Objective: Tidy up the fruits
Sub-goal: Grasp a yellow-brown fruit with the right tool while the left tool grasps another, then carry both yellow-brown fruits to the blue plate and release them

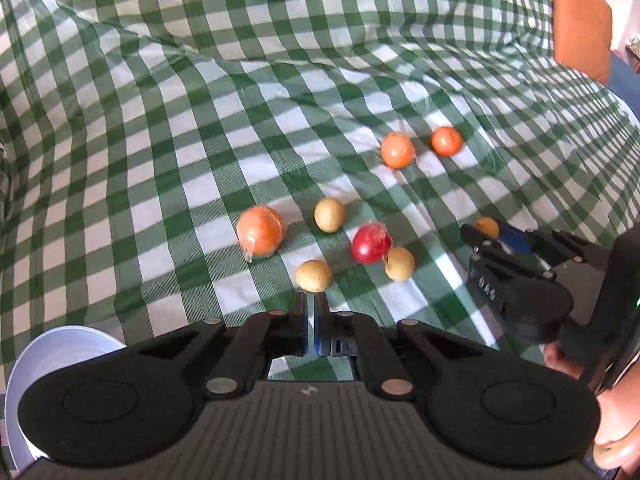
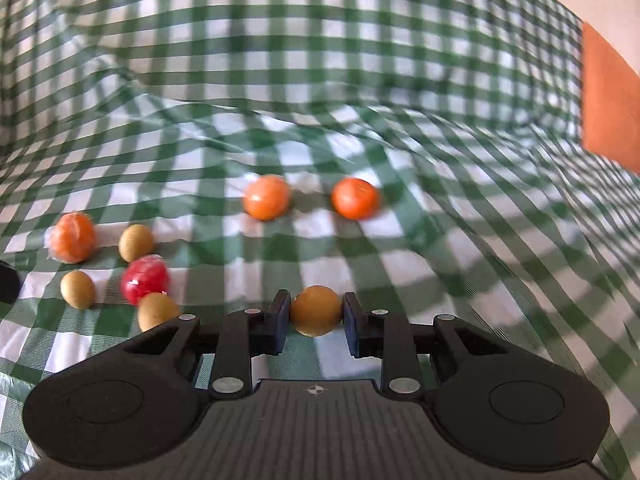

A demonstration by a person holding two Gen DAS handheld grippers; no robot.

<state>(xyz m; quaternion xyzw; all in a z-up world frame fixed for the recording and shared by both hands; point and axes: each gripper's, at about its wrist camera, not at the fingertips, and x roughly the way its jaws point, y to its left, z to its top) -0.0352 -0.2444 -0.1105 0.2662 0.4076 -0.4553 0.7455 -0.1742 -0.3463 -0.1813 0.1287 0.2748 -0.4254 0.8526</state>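
The right gripper (image 2: 316,312) pinches a small yellow-brown fruit (image 2: 316,311) between its two pads, low over the cloth and seemingly lifted just clear of it, which reads as the pick of one piece to be carried to its group. The left gripper (image 1: 311,307) has its jaws pressed together with nothing between them; its tips hover just short of a tan fruit (image 1: 313,276), so it seems to have closed without catching anything. Taking the red fruit (image 1: 371,243) as the landmark, which is wrapped in clear film: a second tan fruit (image 1: 399,264) touches it on the near right, a third tan fruit (image 1: 329,215) sits just beyond it to the left, and a large film-wrapped orange fruit (image 1: 260,231) lies further left. Two smaller orange fruits (image 1: 397,150) rest side by side well beyond it toward the back, perhaps a group already formed. The held fruit is to its right, well apart. A white bowl (image 1: 60,352) shows at the near left, partly behind the left gripper's body, a likely destination. Everything rests on a wrinkled green-and-white checked cloth (image 1: 160,120) that rises in folds at the back; an orange-brown panel (image 1: 580,20) stands at the far right.
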